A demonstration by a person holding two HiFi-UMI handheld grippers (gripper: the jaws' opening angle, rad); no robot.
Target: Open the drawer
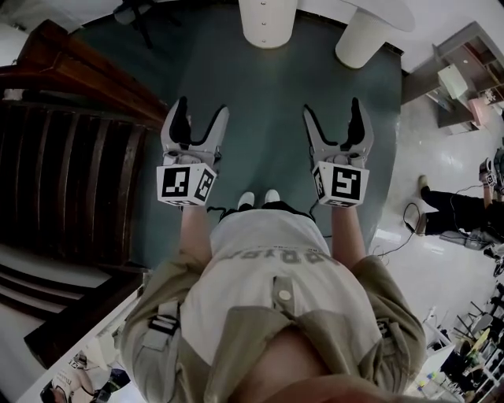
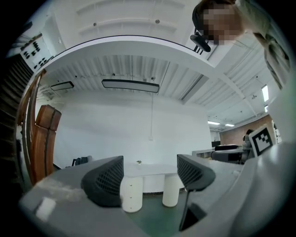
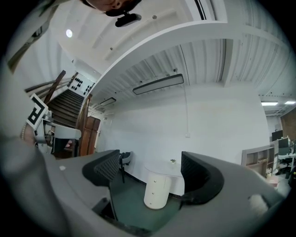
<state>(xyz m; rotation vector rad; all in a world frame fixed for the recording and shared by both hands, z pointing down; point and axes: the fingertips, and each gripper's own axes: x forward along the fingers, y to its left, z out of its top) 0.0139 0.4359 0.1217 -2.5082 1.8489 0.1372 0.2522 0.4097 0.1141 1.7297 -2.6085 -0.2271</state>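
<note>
A white table stands some way ahead on round white pedestals (image 1: pixel 268 22) (image 1: pixel 362 35). In the left gripper view, the left pedestal (image 2: pixel 131 194) carries small drawer knobs down its front, and a second pedestal (image 2: pixel 170 196) stands beside it. The right gripper view shows the knobbed pedestal (image 3: pixel 156 190) under the white tabletop (image 3: pixel 166 167). My left gripper (image 1: pixel 202 110) (image 2: pixel 150 173) and right gripper (image 1: pixel 332 109) (image 3: pixel 152 173) are held level, side by side over the green floor (image 1: pixel 268 118). Both are open with nothing between the jaws, well short of the drawers.
A dark wooden staircase (image 1: pixel 71 157) rises on the left. A black chair (image 3: pixel 124 159) stands by the far wall. On the right, another person's legs (image 1: pixel 453 212), cables and a shelf unit (image 1: pixel 465 75) sit on the pale floor.
</note>
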